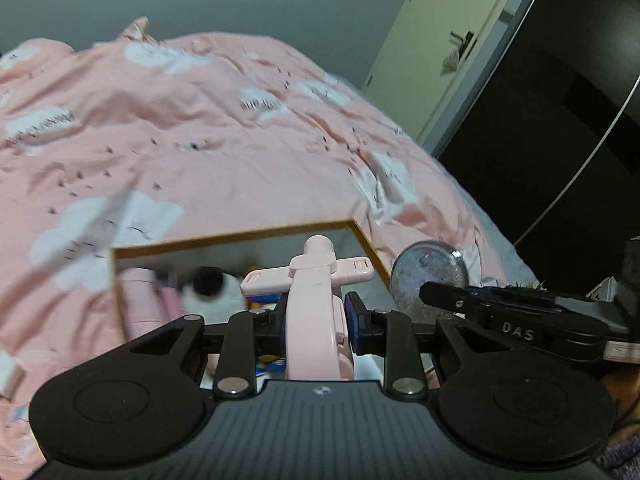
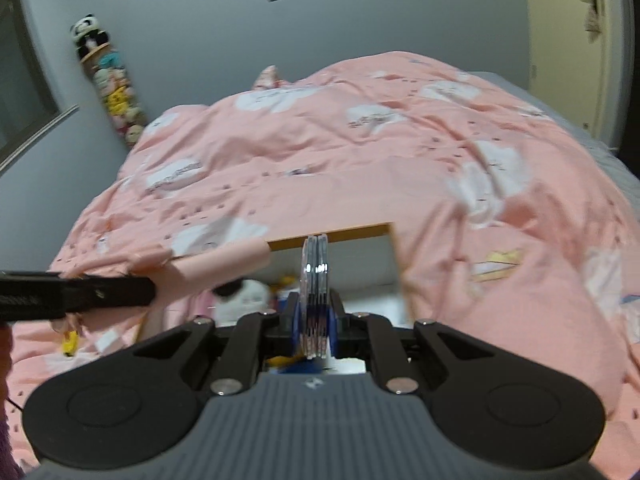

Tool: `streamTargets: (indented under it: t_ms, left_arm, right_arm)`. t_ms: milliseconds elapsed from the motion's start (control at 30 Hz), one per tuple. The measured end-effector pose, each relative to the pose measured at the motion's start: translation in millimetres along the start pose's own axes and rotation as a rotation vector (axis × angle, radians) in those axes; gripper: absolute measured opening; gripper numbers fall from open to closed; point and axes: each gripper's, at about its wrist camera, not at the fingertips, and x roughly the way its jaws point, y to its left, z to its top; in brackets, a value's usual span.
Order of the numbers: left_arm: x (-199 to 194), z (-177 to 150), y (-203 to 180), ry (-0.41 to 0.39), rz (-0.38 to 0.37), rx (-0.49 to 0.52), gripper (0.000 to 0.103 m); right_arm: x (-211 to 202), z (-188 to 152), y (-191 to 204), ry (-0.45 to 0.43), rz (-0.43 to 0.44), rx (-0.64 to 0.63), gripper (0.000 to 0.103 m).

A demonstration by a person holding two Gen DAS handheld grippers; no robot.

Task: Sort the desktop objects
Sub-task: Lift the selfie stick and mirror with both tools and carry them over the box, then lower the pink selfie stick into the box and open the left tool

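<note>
Pink holder (image 1: 316,312): a pale pink plastic piece with a rounded body, a short cross-bar and a knob at its far end, clamped edge-on between the blue-padded fingers of the left gripper (image 1: 316,320) and raised above the open box (image 1: 240,240). In the right wrist view the same pink piece (image 2: 224,264) projects from the left gripper (image 2: 76,292), which enters from the left edge.

Clear round case (image 2: 316,300): a thin transparent disc-shaped case with silvery edges, held upright and edge-on between the closed fingers of the right gripper (image 2: 316,320). In the left wrist view its round glittery face (image 1: 430,280) shows at the tip of the right gripper (image 1: 440,292), just right of the box corner.

Box: a white-walled container with a tan rim, below and ahead of both grippers; blurred contents include a black-and-white plush (image 2: 244,292) and pink and yellow-blue items that cannot be identified.

Surroundings: pink cloud-print duvet (image 2: 360,152), grey wall, column of plush toys (image 2: 108,80), cream door (image 1: 436,40).
</note>
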Motion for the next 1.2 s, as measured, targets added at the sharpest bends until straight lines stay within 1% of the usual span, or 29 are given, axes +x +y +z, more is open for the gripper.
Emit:
streamTargets:
  t_ms: [100, 200, 267, 300, 333, 433, 667, 767, 900, 933, 1067, 1167, 1200]
  left_arm:
    - [31.3, -1.2, -15.2, 0.043, 0.025, 0.001, 0.031]
    - [62.6, -1.5, -31.8, 0.076, 0.062, 0.019, 0.031]
    - [81.5, -2.9, -40.7, 0.086, 0.089, 0.031, 0.031]
    - [89.0, -2.1, -43.7, 0.09, 0.101, 0.034, 0.031]
    - [97.8, -2.7, -47.0, 0.094, 0.115, 0.036, 0.031]
    - [118.3, -4.2, -54.4, 0.107, 0.157, 0.042, 0.031]
    - [157.6, -11.1, -62.9, 0.168, 0.201, 0.035, 0.031]
    - [166.7, -11.2, -62.6, 0.185, 0.215, 0.042, 0.031]
    - [175.2, -8.2, -59.0, 0.246, 0.198, 0.023, 0.031]
    - [177.7, -7.7, -57.0, 0.263, 0.188, 0.006, 0.031]
    - [193.8, -12.0, -48.3, 0.378, 0.125, -0.066, 0.034]
    - [204.8, -20.0, -48.0, 0.424, 0.104, -0.08, 0.035]
    - [207.8, -22.4, -48.1, 0.433, 0.088, -0.087, 0.037]
  right_arm:
    - [6.3, 0.3, -17.5, 0.014, -0.017, 0.008, 0.014]
    - [17.4, 0.4, -32.9, 0.033, -0.008, 0.028, 0.014]
    - [20.8, 0.1, -42.8, 0.029, -0.002, 0.05, 0.014]
    - [23.6, 1.9, -51.6, 0.013, 0.011, 0.074, 0.014]
    - [23.6, 1.9, -51.6, 0.013, 0.011, 0.074, 0.014]
    - [27.3, 5.8, -62.6, -0.004, 0.015, 0.099, 0.014]
    - [36.3, 8.4, -79.1, -0.011, 0.015, 0.115, 0.014]
    - [38.9, 6.6, -83.0, -0.01, 0.013, 0.119, 0.014]
    - [44.2, 2.9, -86.7, 0.002, 0.016, 0.125, 0.014]
    - [46.0, 2.0, -87.6, 0.007, 0.018, 0.127, 0.014]
    - [50.0, -2.2, -89.6, 0.02, 0.007, 0.135, 0.014]
    - [49.3, -4.0, -90.9, 0.02, -0.004, 0.136, 0.014]
    - [48.6, -4.4, -91.3, 0.018, -0.006, 0.135, 0.014]
